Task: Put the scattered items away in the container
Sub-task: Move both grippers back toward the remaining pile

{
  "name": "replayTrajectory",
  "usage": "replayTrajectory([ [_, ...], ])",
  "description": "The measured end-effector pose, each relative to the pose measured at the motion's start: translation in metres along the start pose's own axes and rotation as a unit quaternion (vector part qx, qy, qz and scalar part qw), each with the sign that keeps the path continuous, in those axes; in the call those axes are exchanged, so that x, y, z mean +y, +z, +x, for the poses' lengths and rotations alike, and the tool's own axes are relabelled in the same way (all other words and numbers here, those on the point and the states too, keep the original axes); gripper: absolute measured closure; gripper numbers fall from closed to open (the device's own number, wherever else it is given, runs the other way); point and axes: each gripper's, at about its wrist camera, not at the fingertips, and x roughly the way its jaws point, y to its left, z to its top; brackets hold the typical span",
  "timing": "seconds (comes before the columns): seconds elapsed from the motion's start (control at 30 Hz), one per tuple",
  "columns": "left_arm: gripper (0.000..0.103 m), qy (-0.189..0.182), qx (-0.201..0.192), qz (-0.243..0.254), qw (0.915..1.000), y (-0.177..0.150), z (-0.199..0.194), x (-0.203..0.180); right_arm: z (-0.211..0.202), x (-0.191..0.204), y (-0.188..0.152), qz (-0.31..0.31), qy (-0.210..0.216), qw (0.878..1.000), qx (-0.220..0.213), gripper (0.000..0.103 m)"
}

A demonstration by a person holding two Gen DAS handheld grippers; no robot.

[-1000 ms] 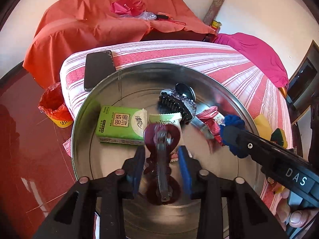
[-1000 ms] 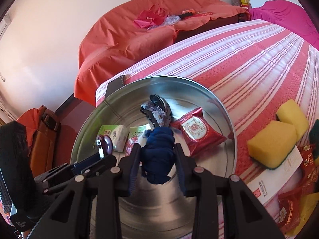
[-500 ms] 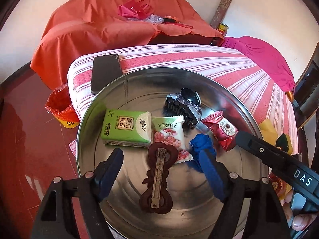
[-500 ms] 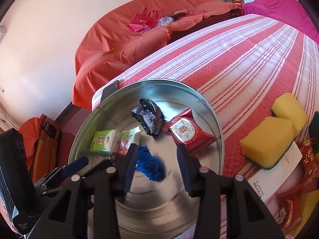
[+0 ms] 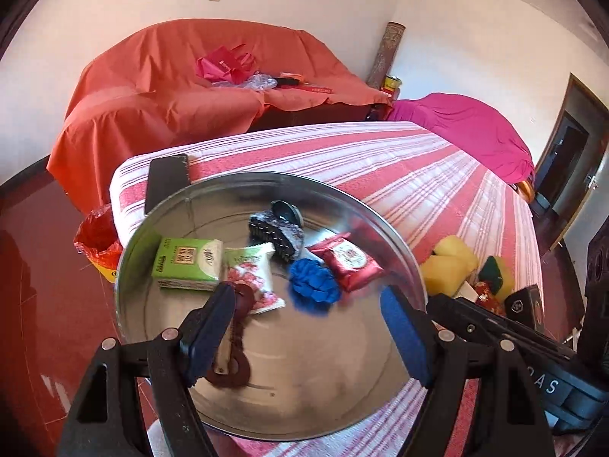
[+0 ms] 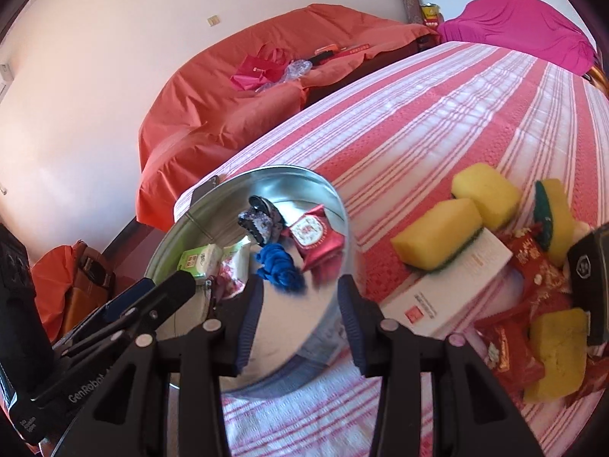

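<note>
Left tool (image 5: 308, 327): spread wide, nothing between its blue pads – its jaws have just been opening; low centre of the left view, over the near half of the tin.
Right tool (image 6: 300, 318): jaws apart, holding nothing; they opened a little and then held. Low centre of the right view, at the tin's near rim.
Container (image 5: 399, 240): round, shallow metal tin, shiny with a thin raised rim; it sits at the corner of the desk, its near edge just beside the desk edge.
Inside the tin: green tissue pack (image 5: 188, 264) at left; white-and-pink snack sachet (image 5: 253, 276) touching it; dark toothed hair claw (image 5: 278, 230) toward the far side; red foil packet (image 5: 348, 262) at right; crumpled blue scrunchie (image 5: 314, 282) in the middle; dark red flat barrette (image 5: 238, 339) nearest, partly behind the left pad.
Open room: bare polished tin floor across the near right part.
Desk (image 6: 437, 114): covered in red-and-white striped woven cloth – wide clear stretch in the upper right of the right view.
Still outside: yellow sponges (image 6: 437, 234), blocky and porous, a white card (image 6: 456, 293) and red wrappers (image 6: 533, 266), at right of the right view.
Black phone (image 5: 165, 181): flat, behind the tin at the desk's far corner.
</note>
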Motion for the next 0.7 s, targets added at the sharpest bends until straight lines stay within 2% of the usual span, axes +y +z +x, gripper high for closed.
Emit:
replayTrajectory([
  [0.27,0.020,-0.047,-0.001,0.089,0.9950,-0.043,-0.002,-0.075,-0.050,-0.057,-0.052,0.017,-0.065,0.998,-0.015,0.061],
  [0.3,0.020,-0.058,0.001,0.098,0.9935,-0.049,-0.001,-0.083,-0.056,-0.064,-0.059,0.017,-0.078,0.997,-0.017,0.061],
  [0.37,0.012,-0.066,-0.011,0.125,0.9899,-0.063,-0.003,-0.099,-0.068,-0.078,-0.072,0.017,-0.101,0.994,-0.025,0.061],
  [0.43,0.012,-0.090,-0.016,0.153,0.9840,-0.074,-0.005,-0.111,-0.082,-0.090,-0.081,0.016,-0.124,0.991,-0.044,0.061],
  [0.53,0.012,-0.099,-0.014,0.197,0.9752,-0.092,-0.006,-0.125,-0.102,-0.106,-0.084,0.025,-0.154,0.984,-0.081,0.049],
  [0.63,0.012,-0.120,0.003,0.215,0.9692,-0.103,-0.002,-0.132,-0.124,-0.123,-0.082,0.056,-0.167,0.976,-0.124,0.043],
  [0.7,0.012,-0.118,0.014,0.222,0.9678,-0.108,0.002,-0.133,-0.132,-0.134,-0.082,0.072,-0.184,0.970,-0.142,0.035],
])
